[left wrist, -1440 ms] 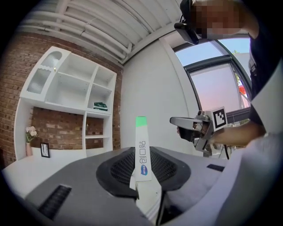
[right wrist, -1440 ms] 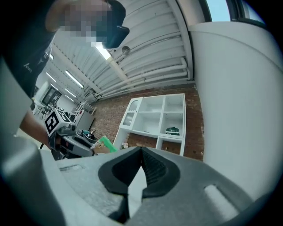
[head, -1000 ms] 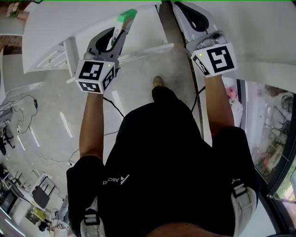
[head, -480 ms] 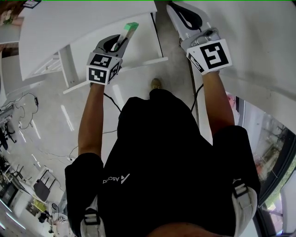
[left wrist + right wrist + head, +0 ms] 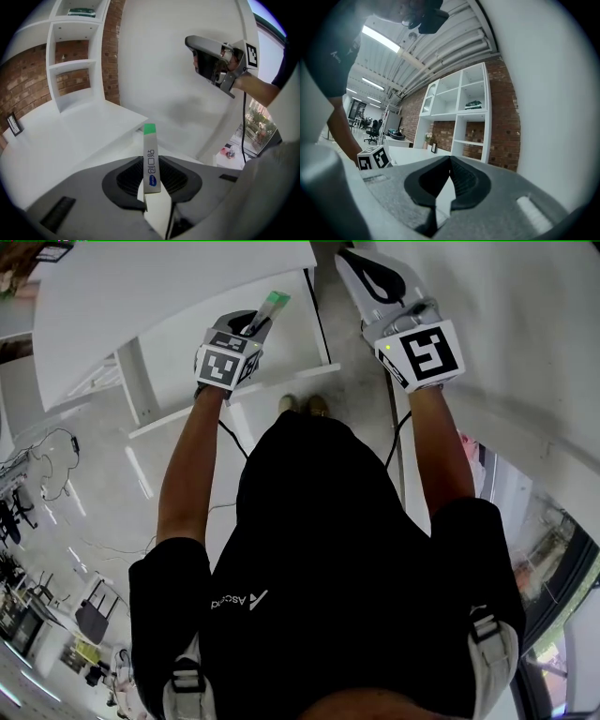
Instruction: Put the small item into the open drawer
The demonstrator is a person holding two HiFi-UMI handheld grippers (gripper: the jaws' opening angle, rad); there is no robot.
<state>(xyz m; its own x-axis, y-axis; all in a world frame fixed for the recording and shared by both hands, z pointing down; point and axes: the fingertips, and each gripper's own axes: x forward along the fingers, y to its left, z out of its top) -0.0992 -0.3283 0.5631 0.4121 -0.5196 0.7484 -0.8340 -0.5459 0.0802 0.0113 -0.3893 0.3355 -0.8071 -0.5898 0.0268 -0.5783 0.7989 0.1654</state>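
A slim white packet with a green tip (image 5: 275, 304) sticks out of my left gripper (image 5: 255, 324), which is shut on its lower end. In the left gripper view the packet (image 5: 150, 154) stands upright between the jaws of that gripper (image 5: 151, 165), with blue print on its face. It hangs over a white pulled-out drawer (image 5: 292, 374) under the white table (image 5: 141, 287). My right gripper (image 5: 362, 264) is held up to the right, jaws together and nothing in them; it also shows in the left gripper view (image 5: 213, 58).
A white shelf unit (image 5: 70, 47) stands against a brick wall (image 5: 18, 84) behind the table. A white wall (image 5: 525, 324) runs along the right. The person's shoes (image 5: 305, 405) are on the grey floor just before the drawer. Cables trail on the floor at left.
The left gripper has carried the packet forward and a little right, over the drawer. The person has stepped closer. The right gripper has barely moved.
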